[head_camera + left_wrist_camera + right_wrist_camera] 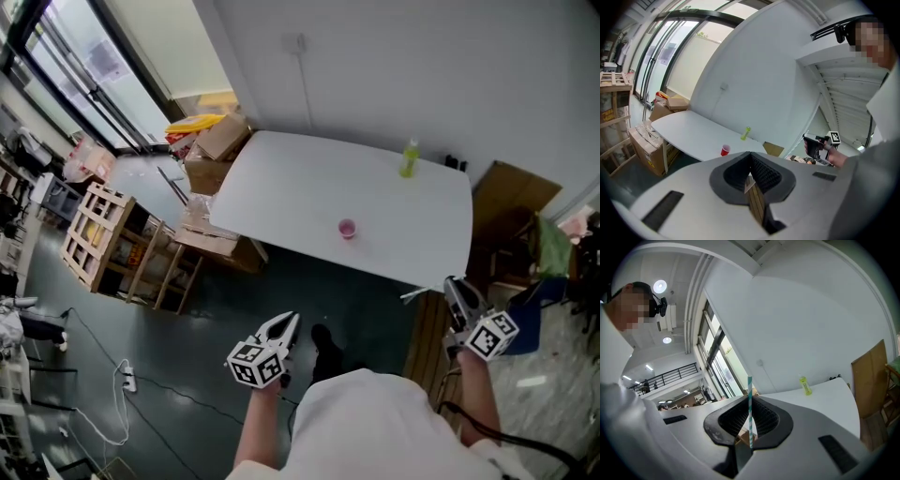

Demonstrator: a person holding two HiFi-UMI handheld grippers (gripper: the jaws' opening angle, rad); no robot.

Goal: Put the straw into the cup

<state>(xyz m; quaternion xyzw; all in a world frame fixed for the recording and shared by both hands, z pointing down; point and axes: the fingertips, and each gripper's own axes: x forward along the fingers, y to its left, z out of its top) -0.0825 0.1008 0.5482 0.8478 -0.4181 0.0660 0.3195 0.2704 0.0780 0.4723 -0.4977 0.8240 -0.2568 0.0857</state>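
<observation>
Though far from one cup (pixel 347 228), one straw (pixel 750 386) pinched in right gripper (pixel 750 404); left gripper (pixel 750 159) closed.

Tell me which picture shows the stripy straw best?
The right gripper view: the straw stands upright, pinched in the right gripper, its teal and white stripes clear. The head view shows only a pale sliver beside that gripper. The left gripper view shows none of it.
</observation>
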